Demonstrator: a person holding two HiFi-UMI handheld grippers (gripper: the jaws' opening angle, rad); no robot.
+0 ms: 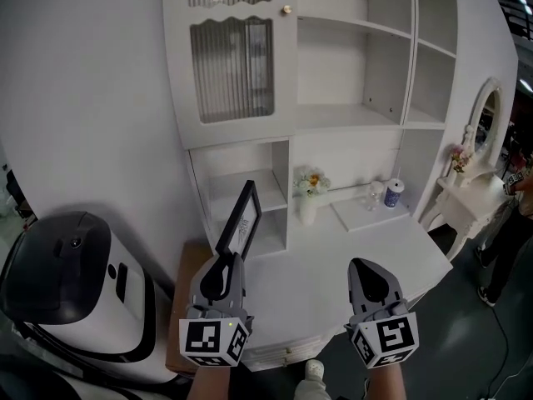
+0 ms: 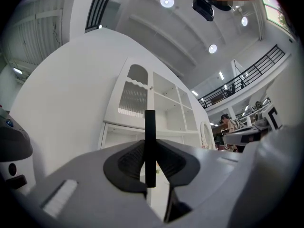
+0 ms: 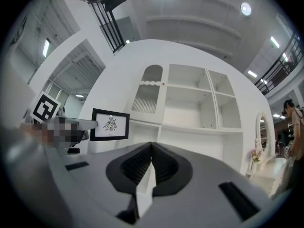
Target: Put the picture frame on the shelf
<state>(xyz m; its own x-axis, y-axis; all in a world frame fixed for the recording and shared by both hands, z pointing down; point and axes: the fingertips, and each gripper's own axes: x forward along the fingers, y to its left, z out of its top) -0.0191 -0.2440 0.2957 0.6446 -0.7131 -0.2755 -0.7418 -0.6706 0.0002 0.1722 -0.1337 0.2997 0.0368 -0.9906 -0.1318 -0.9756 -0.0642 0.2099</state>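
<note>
Above the left end of the desk (image 1: 391,252), the frame (image 1: 241,217) is held in the air by the left tool (image 1: 226,258). The tool is clamped narrow on the frame's lower edge, in front of the low cubby (image 1: 250,192) of the shelf (image 1: 354,117), and nothing else is touched. The right tool (image 1: 363,267) is closed tip to tip with nothing in it, over the desk front. Risk: only one edge is gripped and most of the frame stands above the pads, so a pivot or slip is likely if it is swung fast or clipped on the cubby's side wall or top. The vase (image 1: 309,197) just right of the cubby could be knocked if the open ledge is chosen instead. If the frame is let go leaning and unsupported, a slide flat is to be expected. Hidden: the frame's back is shown in no view, so a stand cannot be confirmed. Its bottom edge is covered by the tool in the head view, and only a dark edge-on bar is seen in the left gripper view, so seating depth in the pads is hard to judge. Cubby depth is distorted by the lens. Which level is meant is not settled.
</note>
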